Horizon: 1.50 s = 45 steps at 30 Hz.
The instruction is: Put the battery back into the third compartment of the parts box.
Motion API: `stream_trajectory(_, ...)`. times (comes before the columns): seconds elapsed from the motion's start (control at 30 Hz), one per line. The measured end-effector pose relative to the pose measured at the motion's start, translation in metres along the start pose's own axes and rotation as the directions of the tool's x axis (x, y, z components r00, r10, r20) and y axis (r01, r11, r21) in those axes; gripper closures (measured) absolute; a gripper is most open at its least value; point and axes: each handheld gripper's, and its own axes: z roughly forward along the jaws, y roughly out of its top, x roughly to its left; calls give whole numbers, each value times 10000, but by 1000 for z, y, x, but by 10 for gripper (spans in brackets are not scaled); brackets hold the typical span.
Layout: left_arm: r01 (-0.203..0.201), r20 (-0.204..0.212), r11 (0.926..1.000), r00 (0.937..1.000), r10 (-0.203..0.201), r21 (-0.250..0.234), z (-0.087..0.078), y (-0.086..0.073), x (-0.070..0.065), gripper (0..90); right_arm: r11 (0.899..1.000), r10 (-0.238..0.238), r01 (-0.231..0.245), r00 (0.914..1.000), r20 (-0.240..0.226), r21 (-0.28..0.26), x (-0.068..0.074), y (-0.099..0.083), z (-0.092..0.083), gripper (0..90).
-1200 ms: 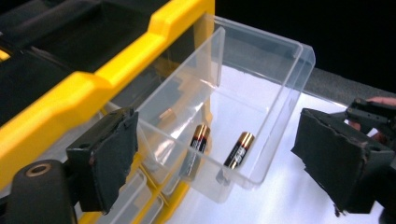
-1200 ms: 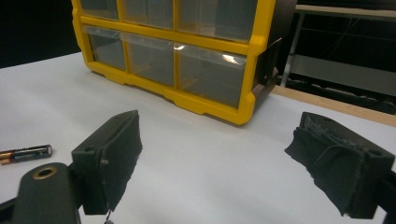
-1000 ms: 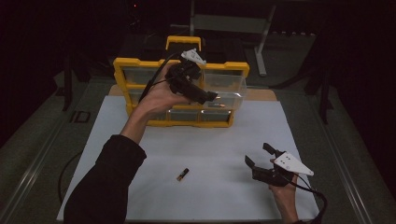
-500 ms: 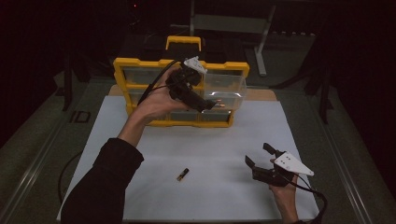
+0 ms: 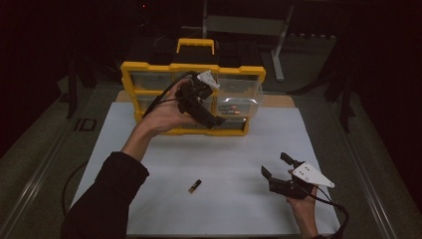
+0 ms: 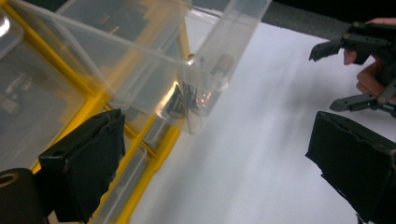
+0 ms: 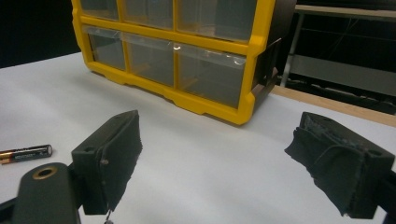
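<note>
the organizer (image 5: 149, 74) at twelve o'clock on the tabletop (image 5: 239, 149) has a bright yellow frame and a yellow handle, with clear, colourless drawers (image 5: 239, 92). the pulled-out drawer shows small dark pieces with orange glints inside. the tabletop is covered in plain white, with a strip of pale wood at its far edge. the left gripper (image 5: 219, 121) is black with a light grey plate on top and a black cable. the right gripper (image 5: 275, 167), at five o'clock, is black with the same pale grey plate. the battery (image 5: 194, 186) at six o'clock is black with a copper-gold end. the sleeve (image 5: 107, 199) at seven o'clock is black.
</note>
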Motion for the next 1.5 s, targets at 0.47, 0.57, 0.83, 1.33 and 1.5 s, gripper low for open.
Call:
stream_trajectory(0.47,-339,162,9987,9993,333,372,5,-9,-9,51,10000,7,-7,10000,2,-4,0,0,0,143)
stream_trajectory(0.57,-400,207,9983,9990,392,431,6,-11,-10,53,10000,1,-1,10000,-5,-5,0,0,0,143)
stream_trajectory(0.83,-523,333,9969,9982,504,594,10,-18,-14,55,10000,6,-6,10000,-5,-7,0,0,0,143)
stream_trajectory(1.33,-685,595,9936,9962,633,898,19,-34,-19,62,10000,49,-49,10000,6,3,0,0,-1,143)
stream_trajectory(1.5,-674,678,9938,9958,615,882,22,-40,-21,66,10000,30,-30,10000,-3,6,0,0,-1,143)
